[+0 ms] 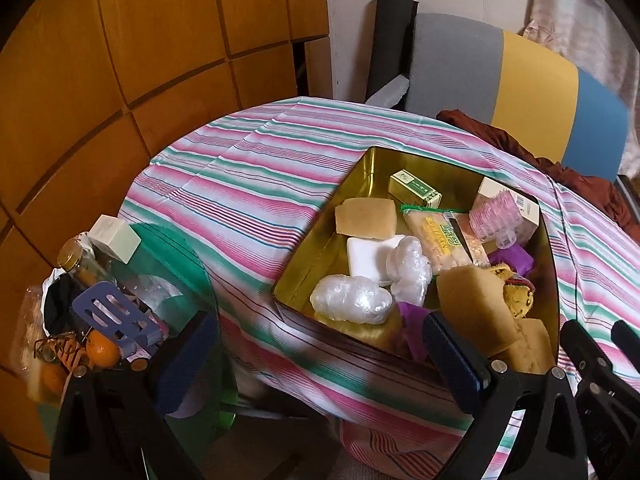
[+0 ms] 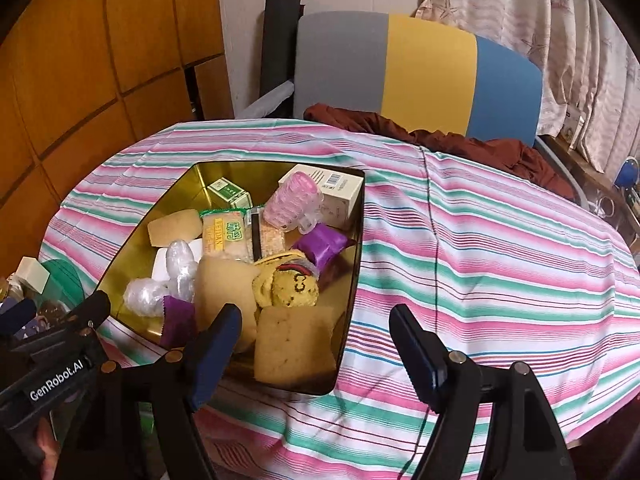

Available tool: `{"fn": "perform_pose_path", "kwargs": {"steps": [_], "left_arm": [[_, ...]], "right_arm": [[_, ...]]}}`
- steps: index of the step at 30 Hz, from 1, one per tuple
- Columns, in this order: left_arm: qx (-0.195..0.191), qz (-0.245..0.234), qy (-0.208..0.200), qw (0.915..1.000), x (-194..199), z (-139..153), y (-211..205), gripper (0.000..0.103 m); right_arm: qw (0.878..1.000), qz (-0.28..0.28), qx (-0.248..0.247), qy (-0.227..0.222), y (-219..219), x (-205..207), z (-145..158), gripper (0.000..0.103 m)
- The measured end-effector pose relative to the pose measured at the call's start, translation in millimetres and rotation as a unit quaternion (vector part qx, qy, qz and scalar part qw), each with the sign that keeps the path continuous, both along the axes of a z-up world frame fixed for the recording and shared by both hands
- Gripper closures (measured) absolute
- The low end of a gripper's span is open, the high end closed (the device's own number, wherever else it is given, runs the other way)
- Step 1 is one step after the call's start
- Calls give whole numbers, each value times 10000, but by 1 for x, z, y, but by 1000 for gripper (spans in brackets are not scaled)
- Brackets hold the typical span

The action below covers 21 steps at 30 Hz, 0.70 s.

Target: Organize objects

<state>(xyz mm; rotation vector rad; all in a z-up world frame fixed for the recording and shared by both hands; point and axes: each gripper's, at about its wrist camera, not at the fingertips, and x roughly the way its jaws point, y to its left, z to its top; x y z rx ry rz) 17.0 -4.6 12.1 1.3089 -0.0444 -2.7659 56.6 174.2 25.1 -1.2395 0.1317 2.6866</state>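
The left claw (image 1: 316, 360) covers the gold tin's (image 1: 320, 240) near corner, the purple wrapper (image 1: 412, 332) half hidden behind it; the striped desk (image 1: 248, 168) runs off below.

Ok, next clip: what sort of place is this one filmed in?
Most likely a lived-in room at home: a table under a striped tablecloth, wooden cabinet doors, a patterned curtain and a colour-block chair behind. A gold tin holds household odds and ends.
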Motion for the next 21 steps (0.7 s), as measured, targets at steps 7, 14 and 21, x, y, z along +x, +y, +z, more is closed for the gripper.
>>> {"fn": "perform_pose_path", "kwargs": {"steps": [7,14,21], "left_arm": [[-106,-38,147,9998,3,5,2,0],[-166,-50,179,9997,5,7,3,0],[-183,-45,172,9997,7,6,4,0]], "right_arm": [[9999,-88,-30,91,3,2,3,25],[9999,-100,-2,64,1,0,1,25],[9999,-143,-2,-2,2,-2,-3,25]]}}
